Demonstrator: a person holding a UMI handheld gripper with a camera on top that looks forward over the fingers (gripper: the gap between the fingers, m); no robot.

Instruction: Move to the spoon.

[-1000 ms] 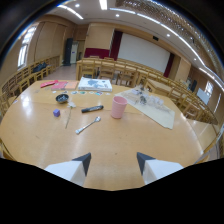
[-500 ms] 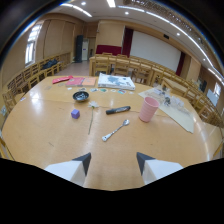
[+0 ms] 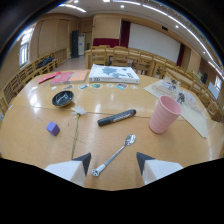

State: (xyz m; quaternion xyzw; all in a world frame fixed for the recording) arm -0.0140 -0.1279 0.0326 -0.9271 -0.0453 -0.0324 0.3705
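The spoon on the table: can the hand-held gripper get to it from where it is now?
Probably yes. The spoon lies just ahead of the open hand-held gripper, its handle end between the fingers. Nothing lies across it; the black marker and pink cup sit beyond it.

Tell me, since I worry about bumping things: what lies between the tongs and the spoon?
Nothing: in the gripper view the spoon lies on bare table, handle reaching between the open tongs.
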